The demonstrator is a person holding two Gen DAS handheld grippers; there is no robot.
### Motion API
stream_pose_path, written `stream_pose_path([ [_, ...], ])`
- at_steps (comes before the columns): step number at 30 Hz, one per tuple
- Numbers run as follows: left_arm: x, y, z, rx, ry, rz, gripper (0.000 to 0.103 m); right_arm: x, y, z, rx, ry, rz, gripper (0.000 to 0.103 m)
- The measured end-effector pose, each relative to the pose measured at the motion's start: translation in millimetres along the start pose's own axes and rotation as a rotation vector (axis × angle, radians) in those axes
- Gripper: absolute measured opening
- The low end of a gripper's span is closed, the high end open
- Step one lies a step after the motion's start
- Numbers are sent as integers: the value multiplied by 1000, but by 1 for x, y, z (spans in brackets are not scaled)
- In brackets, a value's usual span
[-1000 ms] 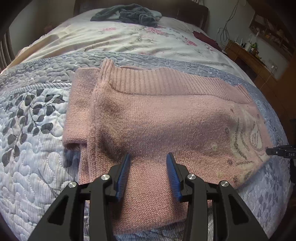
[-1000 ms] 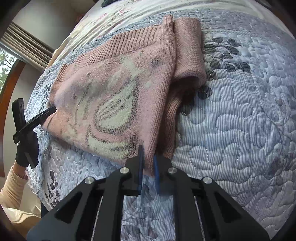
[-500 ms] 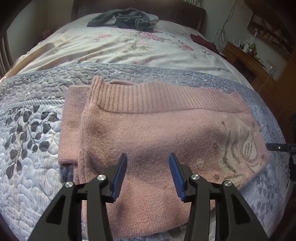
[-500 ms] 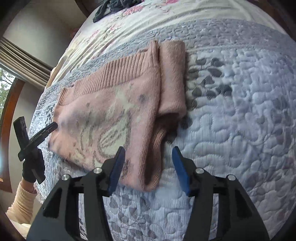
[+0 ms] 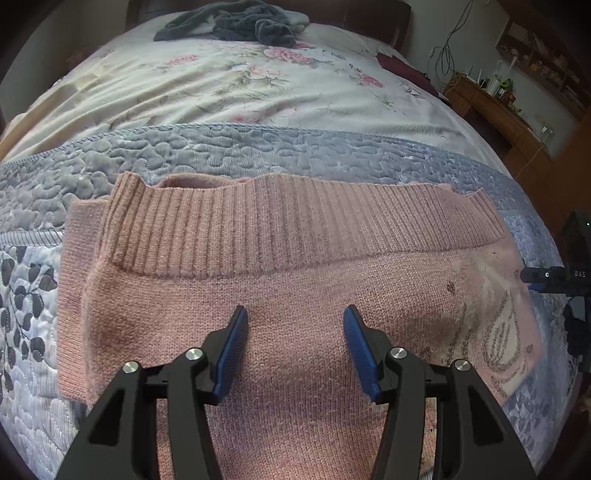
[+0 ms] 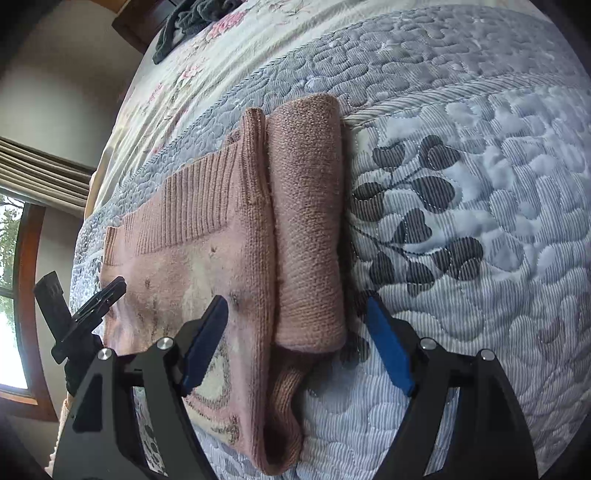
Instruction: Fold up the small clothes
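Lying folded on quilt (image 5: 258, 147): pink sweater (image 5: 295, 280), ribbed hem up.

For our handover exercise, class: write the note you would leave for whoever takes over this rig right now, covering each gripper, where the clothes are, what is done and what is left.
Left gripper: jaws open, empty, above the middle of the pink sweater.
Right gripper: jaws open, empty, over the sweater's folded sleeve.
The sweater lies flat on the blue quilt, sleeve folded in along its side, ribbed hem toward the headboard.
A dark grey heap of clothes waits at the far end of the bed.
Done: the sweater is partly folded.
Left: probably fold it once more to a compact size, then fold the heap.
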State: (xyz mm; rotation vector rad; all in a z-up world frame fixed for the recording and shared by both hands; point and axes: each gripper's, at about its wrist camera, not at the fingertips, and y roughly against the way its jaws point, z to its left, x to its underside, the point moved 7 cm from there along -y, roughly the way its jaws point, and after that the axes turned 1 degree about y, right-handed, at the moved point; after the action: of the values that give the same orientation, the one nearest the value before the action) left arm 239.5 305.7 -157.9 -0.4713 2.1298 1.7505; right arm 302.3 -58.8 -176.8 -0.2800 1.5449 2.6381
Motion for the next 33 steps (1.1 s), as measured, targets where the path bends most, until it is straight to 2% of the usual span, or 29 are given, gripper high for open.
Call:
stream_pose_path([
  [2,0,-3,1,10,5,2,55,-2,-5,5,17,19,-8,71],
  [3,0,-4,2,13,7,1,56,-2,-6,8,16,31,-10,60],
  [5,0,-5,3,15,9,4,56,-3,-11,10,-10,22,-1,53],
  [9,-1,-7,3,19,3,6,58,-3,-17,14,-43,9,-3,28],
  [20,-1,-13,3,25,2,0,60,2,-20,5,-49,-29,-4,25],
  [24,-2,-11,5,39,16,7,60,-2,-14,8,-26,-43,2,22],
  [28,-2,4,6,59,21,19,60,-10,7,35,-38,-6,-9,18],
  [33,1,24,14,98,41,-3,60,-21,26,102,-54,116,-17,16],
])
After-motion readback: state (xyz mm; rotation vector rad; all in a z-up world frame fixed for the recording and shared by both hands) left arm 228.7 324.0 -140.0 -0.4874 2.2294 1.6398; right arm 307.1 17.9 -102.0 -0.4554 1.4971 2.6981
